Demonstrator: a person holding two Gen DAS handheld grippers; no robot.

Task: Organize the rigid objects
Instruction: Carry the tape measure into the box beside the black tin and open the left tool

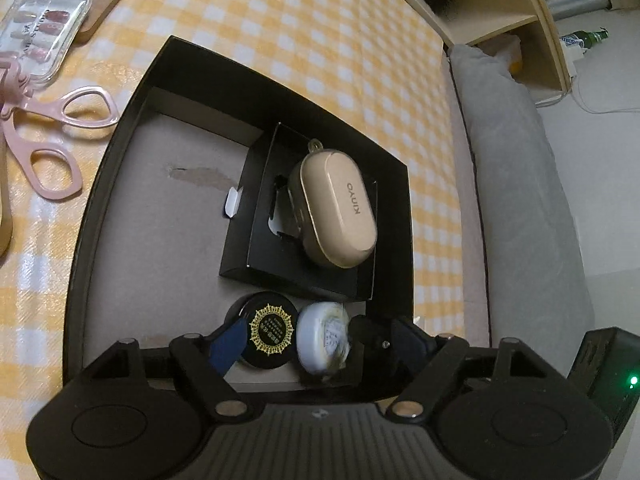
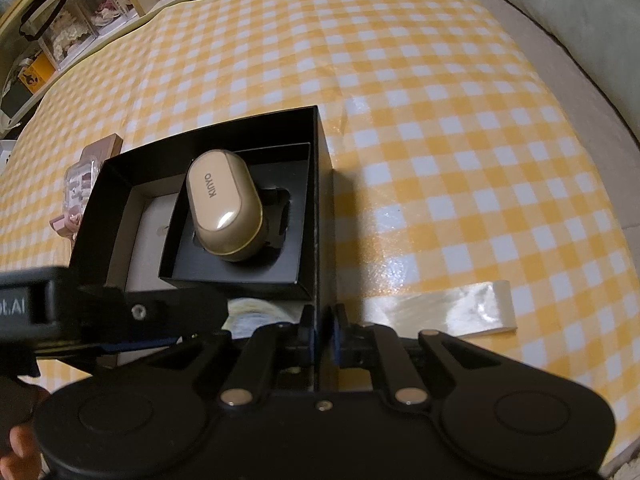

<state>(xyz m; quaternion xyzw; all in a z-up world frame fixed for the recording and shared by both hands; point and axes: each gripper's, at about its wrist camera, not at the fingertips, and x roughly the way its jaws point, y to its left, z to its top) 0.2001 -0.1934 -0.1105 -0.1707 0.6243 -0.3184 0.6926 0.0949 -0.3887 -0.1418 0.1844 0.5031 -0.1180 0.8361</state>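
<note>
Three items, a gold case [image 1: 338, 208] and two round tins, sit boxed as the spread left gripper [image 1: 316, 344] hovers, right gripper [image 2: 320, 330] pinching the box wall [image 2: 322, 216]; pink scissors [image 1: 52, 136] remain outside.

The tablecloth [image 2: 440, 128] was checked in yellow and white. On it sat a black box [image 1: 120, 168] with a pale grey-beige floor, and inside that a smaller black tray [image 1: 256, 248]. The earbud case [image 1: 340, 208] was glossy tan-gold with a thin gold band. One round tin [image 1: 268, 330] was black with an ornate gold ring on its lid; the jar [image 1: 324, 338] beside it was white and pale blue. The scissors [image 1: 60, 148] were pink. Both tools were black, the left gripper [image 1: 304, 344] with blue pads.
</note>
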